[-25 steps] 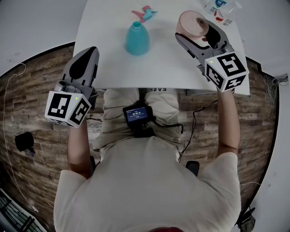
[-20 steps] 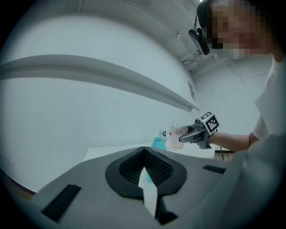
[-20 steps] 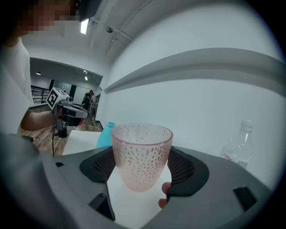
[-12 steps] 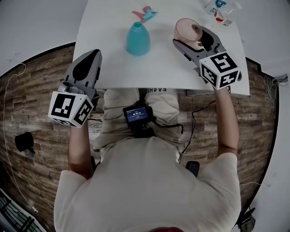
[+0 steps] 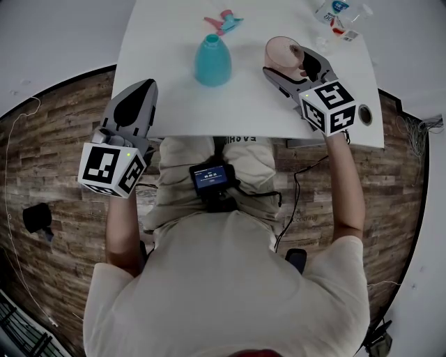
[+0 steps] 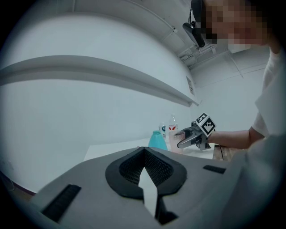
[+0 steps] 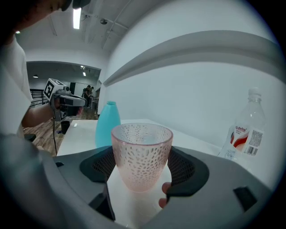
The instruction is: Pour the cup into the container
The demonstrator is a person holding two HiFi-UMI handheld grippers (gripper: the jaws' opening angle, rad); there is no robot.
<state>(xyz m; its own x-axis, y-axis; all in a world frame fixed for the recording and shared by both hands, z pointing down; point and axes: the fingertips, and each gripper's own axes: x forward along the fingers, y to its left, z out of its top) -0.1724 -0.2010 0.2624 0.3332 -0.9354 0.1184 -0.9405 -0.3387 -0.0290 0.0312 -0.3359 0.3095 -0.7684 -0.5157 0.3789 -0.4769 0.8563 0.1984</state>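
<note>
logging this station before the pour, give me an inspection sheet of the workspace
surface: white table, no spill seen
job's things: pink dimpled translucent cup upright; teal bottle-shaped plastic container standing apart from it
clutter: pink-and-teal spray head lying at far edge; clear plastic water bottles at far right corner
grippers: right gripper shut on cup; left gripper shut, empty, off the table
cables: black cable below table; white cable on floor
surroundings: wood-plank floor

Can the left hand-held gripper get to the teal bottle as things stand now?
Probably yes. Only bare table lies between the left hand-held gripper and the teal bottle; the right hand-held gripper, shut on the cup, is off to the right. The left jaws are together and must open first.
</note>
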